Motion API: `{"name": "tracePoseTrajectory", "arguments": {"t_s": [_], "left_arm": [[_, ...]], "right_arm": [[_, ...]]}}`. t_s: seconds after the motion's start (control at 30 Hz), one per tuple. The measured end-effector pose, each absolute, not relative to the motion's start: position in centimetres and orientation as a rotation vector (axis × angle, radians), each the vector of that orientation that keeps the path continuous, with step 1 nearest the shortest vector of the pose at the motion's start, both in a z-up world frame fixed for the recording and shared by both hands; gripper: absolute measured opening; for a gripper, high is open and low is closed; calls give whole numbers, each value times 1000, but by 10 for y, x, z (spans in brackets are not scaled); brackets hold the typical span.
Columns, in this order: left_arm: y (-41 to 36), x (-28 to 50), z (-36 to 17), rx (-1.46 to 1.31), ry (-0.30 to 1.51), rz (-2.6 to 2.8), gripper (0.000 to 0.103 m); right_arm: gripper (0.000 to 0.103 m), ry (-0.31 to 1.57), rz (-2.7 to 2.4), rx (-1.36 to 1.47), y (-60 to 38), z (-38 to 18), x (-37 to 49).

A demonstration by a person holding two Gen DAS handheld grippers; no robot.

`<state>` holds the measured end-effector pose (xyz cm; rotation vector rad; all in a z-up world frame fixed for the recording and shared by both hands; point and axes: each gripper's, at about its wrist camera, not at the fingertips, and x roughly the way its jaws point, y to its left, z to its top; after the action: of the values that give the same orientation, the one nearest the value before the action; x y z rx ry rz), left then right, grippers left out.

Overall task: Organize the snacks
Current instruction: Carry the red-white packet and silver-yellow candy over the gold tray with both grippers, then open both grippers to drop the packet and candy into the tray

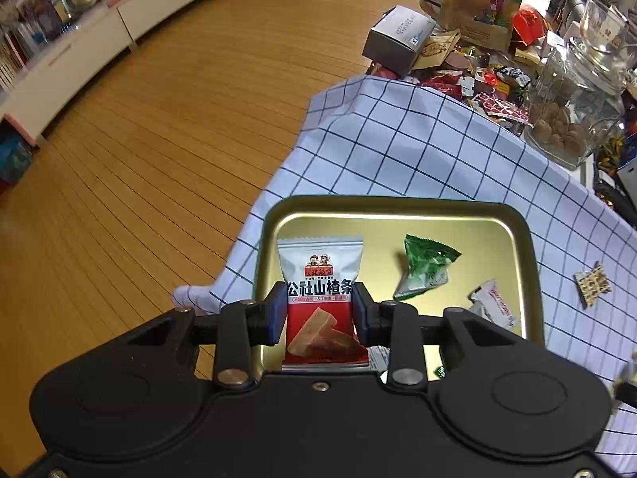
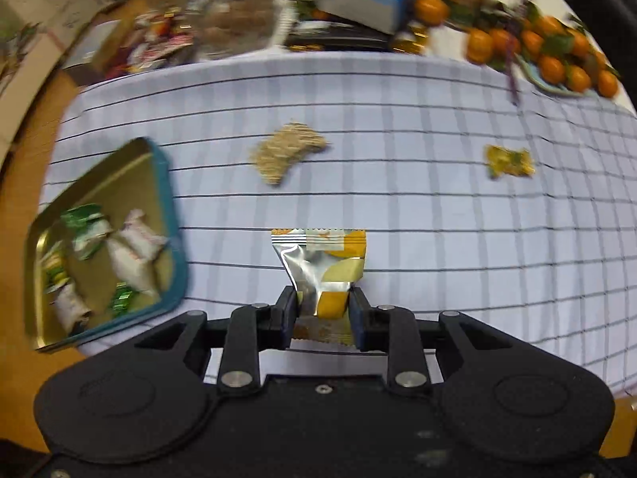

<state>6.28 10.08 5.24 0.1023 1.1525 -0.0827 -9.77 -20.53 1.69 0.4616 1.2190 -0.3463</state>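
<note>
The left gripper point(image 1: 319, 312) pinched a red-and-white snack packet point(image 1: 320, 298) above the gold tray point(image 1: 529, 279). The right gripper point(image 2: 323, 314) pinched a silver-and-yellow packet point(image 2: 324, 269) above the checked cloth point(image 2: 477, 247), right of the tray.

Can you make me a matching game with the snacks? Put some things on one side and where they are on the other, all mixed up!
1. red and white packet
2. silver and yellow packet
3. green packet
4. oranges

A. lying in the tin tray
B. held in the left gripper
C. piled at the table's far edge
D. held in the right gripper

Pairs: 1-B, 2-D, 3-A, 4-C
</note>
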Motion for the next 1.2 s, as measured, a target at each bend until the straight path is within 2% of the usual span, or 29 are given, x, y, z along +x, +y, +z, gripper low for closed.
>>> {"name": "tracePoseTrajectory", "arguments": {"t_s": [0.37, 0.7, 0.93, 1.2], "left_arm": [[109, 73, 44, 56, 1210, -61, 42], [114, 76, 47, 4, 1191, -50, 45], [121, 81, 42, -52, 1231, -59, 45], [108, 75, 42, -33, 1242, -99, 45]], "right_arm": [[28, 1164, -95, 453, -106, 62, -10], [31, 1143, -150, 363, -81, 63, 55], [33, 1184, -139, 422, -84, 48, 71], [33, 1214, -156, 404, -90, 35, 51]]}}
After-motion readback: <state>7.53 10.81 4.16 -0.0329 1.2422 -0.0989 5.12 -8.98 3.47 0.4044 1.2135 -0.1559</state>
